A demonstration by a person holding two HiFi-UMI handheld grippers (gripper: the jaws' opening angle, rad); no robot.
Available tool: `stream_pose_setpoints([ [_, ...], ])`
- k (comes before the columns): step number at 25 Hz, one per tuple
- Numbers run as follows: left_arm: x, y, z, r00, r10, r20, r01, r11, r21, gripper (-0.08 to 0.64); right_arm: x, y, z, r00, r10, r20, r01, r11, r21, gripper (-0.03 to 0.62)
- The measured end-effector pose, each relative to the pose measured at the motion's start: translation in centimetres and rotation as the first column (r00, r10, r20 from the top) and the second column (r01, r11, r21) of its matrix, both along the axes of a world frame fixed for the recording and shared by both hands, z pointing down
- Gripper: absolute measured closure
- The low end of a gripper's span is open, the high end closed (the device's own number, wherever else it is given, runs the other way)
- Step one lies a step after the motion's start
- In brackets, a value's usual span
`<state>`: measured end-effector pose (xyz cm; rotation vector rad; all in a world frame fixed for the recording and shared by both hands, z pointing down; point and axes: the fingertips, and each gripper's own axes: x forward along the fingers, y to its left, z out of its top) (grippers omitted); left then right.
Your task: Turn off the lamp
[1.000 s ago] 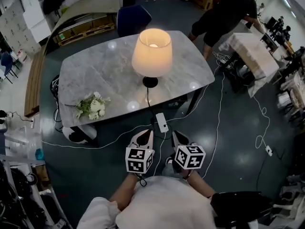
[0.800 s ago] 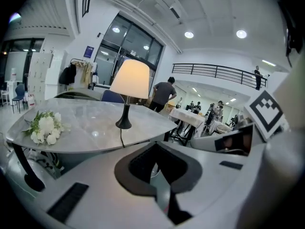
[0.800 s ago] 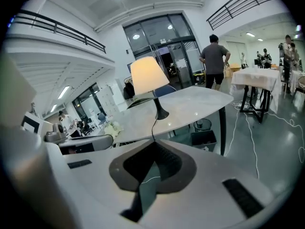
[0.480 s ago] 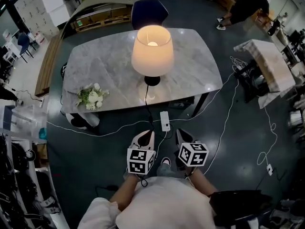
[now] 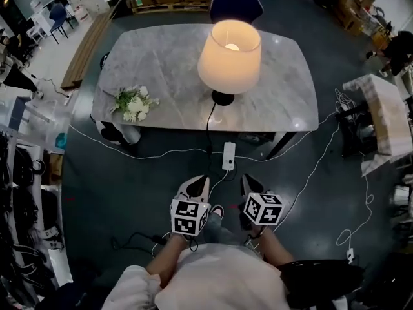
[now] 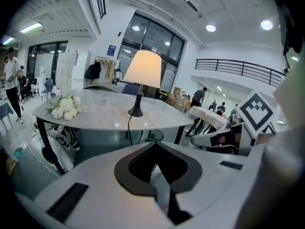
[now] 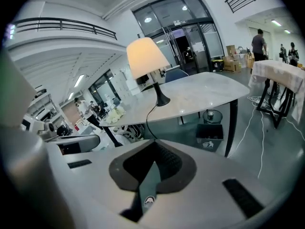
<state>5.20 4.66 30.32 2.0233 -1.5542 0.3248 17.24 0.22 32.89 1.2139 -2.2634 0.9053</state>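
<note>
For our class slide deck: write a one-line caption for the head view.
Lit lamp and white flowers on a marble table; left gripper and right gripper, both shut, short of it.

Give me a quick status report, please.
Left gripper and right gripper shut, empty, short of the table. Lamp lit. Floor cables ahead.

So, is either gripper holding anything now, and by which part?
Nothing is held. The left gripper and the right gripper both have their jaws shut and empty, apart from the lit lamp on the table.
</note>
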Motion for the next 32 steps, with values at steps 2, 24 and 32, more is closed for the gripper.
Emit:
stream_pose_setpoints([
  [2,-0.3,0.1,0.6,1.0,-0.01,-0.003,0.01,1.0,-0.013,0.554,-0.3,-0.1,0.6,1.0,-0.012,-0.011,0.012,1.0,-0.017,0.594],
  [24,-7.6,-2.2,18.8,0.992,-0.115,-0.056,0.108,0.986,-0.127,0.554,-7.6,-2.4,14.8,0.999,-0.039,0.002,0.039,0.991,-0.126,0.594],
  [32,-7.5,-2.7,25.3,0.98,-0.172,-0.097,0.157,0.977,-0.145,0.554,-7.8,-3.0,22.0,0.999,-0.045,-0.027,0.041,0.992,-0.122,0.594],
])
